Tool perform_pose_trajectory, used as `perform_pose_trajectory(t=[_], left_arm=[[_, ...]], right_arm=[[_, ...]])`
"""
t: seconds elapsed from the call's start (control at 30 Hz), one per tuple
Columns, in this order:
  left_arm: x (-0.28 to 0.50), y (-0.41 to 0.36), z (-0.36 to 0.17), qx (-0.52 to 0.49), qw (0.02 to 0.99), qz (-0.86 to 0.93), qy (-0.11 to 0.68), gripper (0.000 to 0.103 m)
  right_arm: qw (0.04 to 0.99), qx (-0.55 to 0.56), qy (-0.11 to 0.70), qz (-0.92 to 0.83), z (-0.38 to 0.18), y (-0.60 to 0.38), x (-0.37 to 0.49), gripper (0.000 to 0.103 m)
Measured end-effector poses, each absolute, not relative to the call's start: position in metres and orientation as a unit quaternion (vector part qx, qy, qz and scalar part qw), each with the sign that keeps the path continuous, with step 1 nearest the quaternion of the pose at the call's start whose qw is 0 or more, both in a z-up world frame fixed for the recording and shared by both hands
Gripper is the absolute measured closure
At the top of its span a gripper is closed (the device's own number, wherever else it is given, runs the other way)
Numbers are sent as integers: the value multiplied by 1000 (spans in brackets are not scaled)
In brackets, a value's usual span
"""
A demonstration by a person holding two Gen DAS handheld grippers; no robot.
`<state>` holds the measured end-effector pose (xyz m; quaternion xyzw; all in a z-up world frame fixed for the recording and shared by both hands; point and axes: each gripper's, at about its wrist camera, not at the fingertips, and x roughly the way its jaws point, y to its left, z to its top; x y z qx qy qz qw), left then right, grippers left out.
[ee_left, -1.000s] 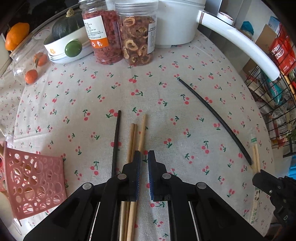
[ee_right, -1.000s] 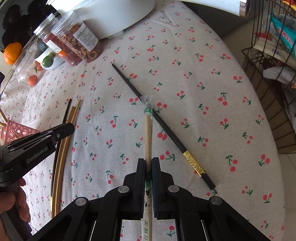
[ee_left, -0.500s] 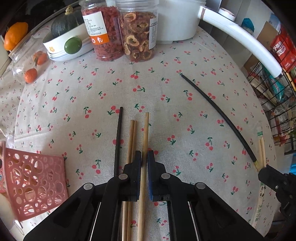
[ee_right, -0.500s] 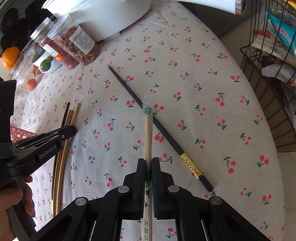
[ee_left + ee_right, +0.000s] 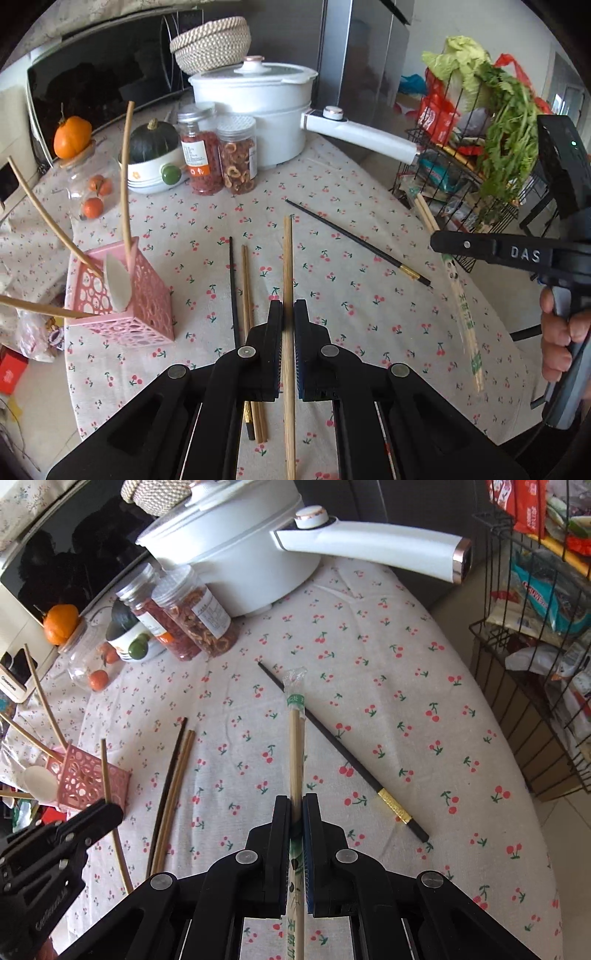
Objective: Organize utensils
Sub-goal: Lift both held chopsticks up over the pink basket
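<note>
Now your left claw (image 5: 289,317) is clamped on a wooden chopstick (image 5: 288,258), your right claw (image 5: 295,806) on wrapped chopsticks (image 5: 296,746) (both above the tabletop (image 5: 388,686)).

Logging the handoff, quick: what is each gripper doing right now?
Left gripper: shut on a bare wooden chopstick.
Right gripper: shut on a wrapped pair of chopsticks.
</note>
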<state>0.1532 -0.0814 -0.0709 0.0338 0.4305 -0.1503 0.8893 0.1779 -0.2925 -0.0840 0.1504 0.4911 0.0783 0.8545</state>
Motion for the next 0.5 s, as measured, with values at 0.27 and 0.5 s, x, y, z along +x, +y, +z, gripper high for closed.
perform_pose_trajectory(t=[0.27, 0.5], left_arm=[[87, -43, -11, 1, 930, -170, 326, 98], [58, -9, 59, -34, 965, -167, 201, 98]], right_arm=[[885, 157, 429, 90, -46, -279, 147, 99], [900, 148, 398, 101, -30, -259, 140, 99]])
